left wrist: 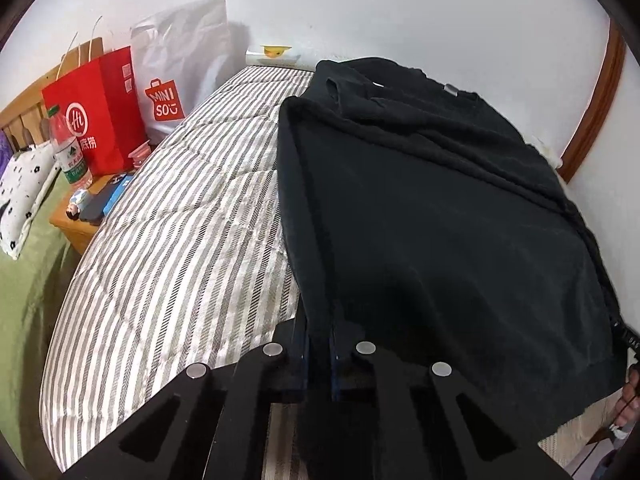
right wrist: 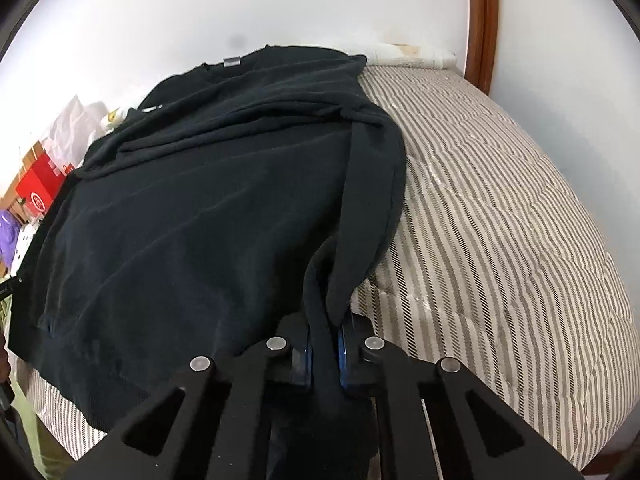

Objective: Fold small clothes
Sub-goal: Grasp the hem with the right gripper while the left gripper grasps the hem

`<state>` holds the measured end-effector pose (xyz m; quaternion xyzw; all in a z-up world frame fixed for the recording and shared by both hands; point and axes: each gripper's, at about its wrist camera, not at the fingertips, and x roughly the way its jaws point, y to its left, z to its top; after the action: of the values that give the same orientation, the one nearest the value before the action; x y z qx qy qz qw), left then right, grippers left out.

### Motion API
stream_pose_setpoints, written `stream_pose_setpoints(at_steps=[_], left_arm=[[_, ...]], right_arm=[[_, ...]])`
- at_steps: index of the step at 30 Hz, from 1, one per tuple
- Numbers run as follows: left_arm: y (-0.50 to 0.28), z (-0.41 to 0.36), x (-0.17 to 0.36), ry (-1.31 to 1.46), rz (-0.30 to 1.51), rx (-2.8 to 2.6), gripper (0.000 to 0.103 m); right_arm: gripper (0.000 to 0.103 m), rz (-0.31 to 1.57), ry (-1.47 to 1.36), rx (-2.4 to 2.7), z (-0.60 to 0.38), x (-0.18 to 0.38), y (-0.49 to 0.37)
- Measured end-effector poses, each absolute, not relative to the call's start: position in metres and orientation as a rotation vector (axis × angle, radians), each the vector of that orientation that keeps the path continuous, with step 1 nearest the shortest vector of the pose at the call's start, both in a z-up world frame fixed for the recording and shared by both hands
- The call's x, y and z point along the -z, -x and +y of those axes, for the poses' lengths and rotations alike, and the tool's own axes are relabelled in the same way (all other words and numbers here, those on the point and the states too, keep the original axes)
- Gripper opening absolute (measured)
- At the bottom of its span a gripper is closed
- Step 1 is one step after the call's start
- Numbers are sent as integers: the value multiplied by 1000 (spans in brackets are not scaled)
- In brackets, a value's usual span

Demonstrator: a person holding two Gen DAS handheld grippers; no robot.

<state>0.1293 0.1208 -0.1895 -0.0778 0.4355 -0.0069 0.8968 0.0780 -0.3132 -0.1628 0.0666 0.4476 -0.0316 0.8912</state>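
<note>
A black sweatshirt (left wrist: 432, 208) lies spread on a striped mattress (left wrist: 168, 248), its collar toward the far wall and its sleeves folded in over the body. My left gripper (left wrist: 320, 344) is shut on the sweatshirt's near left hem corner, with cloth pinched between the blue pads. In the right wrist view the same sweatshirt (right wrist: 208, 216) fills the left half. My right gripper (right wrist: 325, 340) is shut on a bunched fold at its near right hem corner, beside the mattress (right wrist: 500, 240).
Left of the bed stands a wooden nightstand (left wrist: 76, 228) with a water bottle (left wrist: 68, 152), a red paper bag (left wrist: 100, 112) and a white shopping bag (left wrist: 180, 76). White walls close off the far side, and a brown wooden frame (right wrist: 482, 20) stands at the right.
</note>
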Motion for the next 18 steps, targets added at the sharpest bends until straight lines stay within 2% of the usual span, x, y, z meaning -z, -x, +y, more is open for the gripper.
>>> stream_pose_setpoints(at_steps=[18], left_arm=[[-42, 127, 143, 200, 814, 100, 6]], right_arm=[[7, 850, -202, 42, -345, 121, -9]])
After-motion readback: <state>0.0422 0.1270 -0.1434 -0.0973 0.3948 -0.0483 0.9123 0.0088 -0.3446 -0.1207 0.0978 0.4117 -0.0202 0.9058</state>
